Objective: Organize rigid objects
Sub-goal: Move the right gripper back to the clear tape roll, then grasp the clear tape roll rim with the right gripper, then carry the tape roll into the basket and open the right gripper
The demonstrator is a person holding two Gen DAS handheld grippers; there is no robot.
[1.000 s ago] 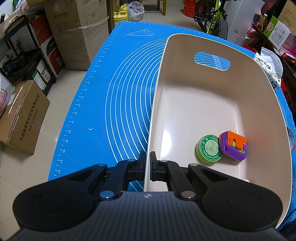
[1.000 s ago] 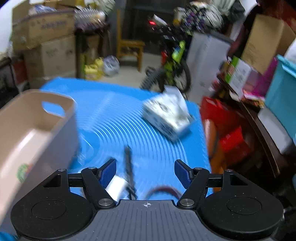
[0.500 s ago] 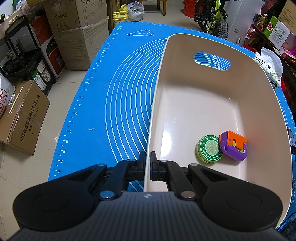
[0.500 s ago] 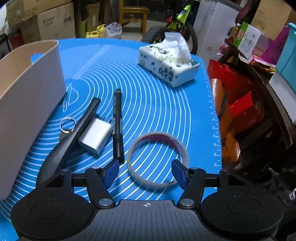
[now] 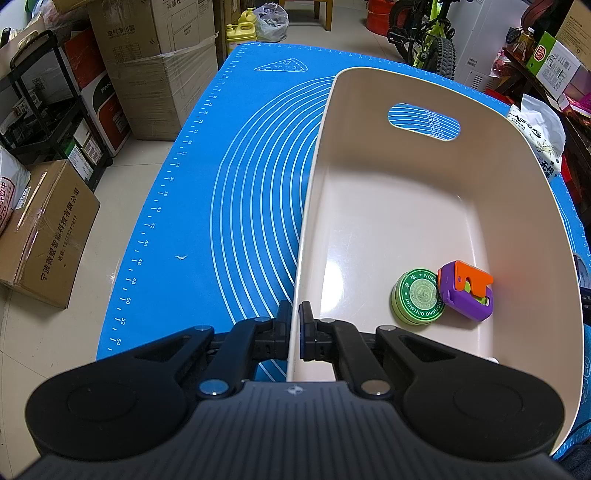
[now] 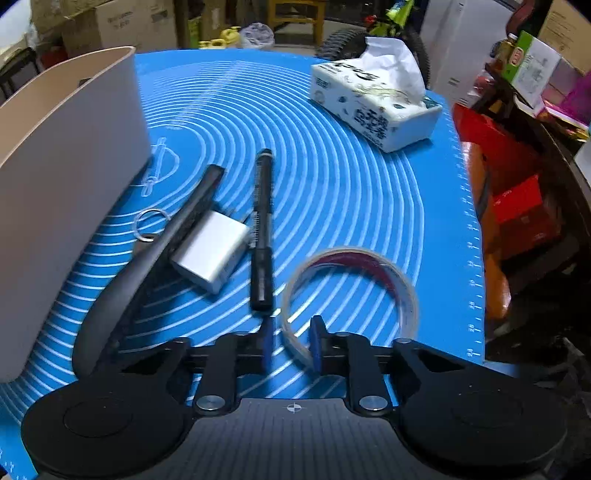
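Tape roll [image 6: 351,284] lies flat on the blue mat [image 6: 332,177], at about 6 o'clock in the right wrist view. Right gripper [image 6: 291,341] is down over its near rim: jaws closing, the near wall of the ring sits between the blue pads [image 6: 316,345]. Can't tell if the pads are pressing it yet (view is a bit motion-blurred).

Around the tape, on the mat:
- black pen [image 6: 261,229] just beside it at 10 o'clock, pointing away toward 12
- white charger block [image 6: 210,254] at 9 o'clock of the pen, touching or nearly so
- long black curved tool [image 6: 147,269] next over, running from 11 down to 7 along the bin side
- small key ring [image 6: 149,225] between that tool and the bin wall
- tissue pack [image 6: 373,99] well apart, at 1 o'clock

Beige bin [image 5: 406,206] stands at 9 o'clock of all that. Left gripper [image 5: 294,328] is clamped nearly fully closed on the bin's left wall at the near corner, one finger outside, one inside. Inside the bin, near-right corner (4 o'clock in the left view): green round tin [image 5: 417,297] and a purple-orange toy [image 5: 467,291], touching each other.

Room around the table: cardboard boxes [image 5: 48,236] on the floor at 9 o'clock, bicycle [image 5: 432,33] at 1 o'clock.
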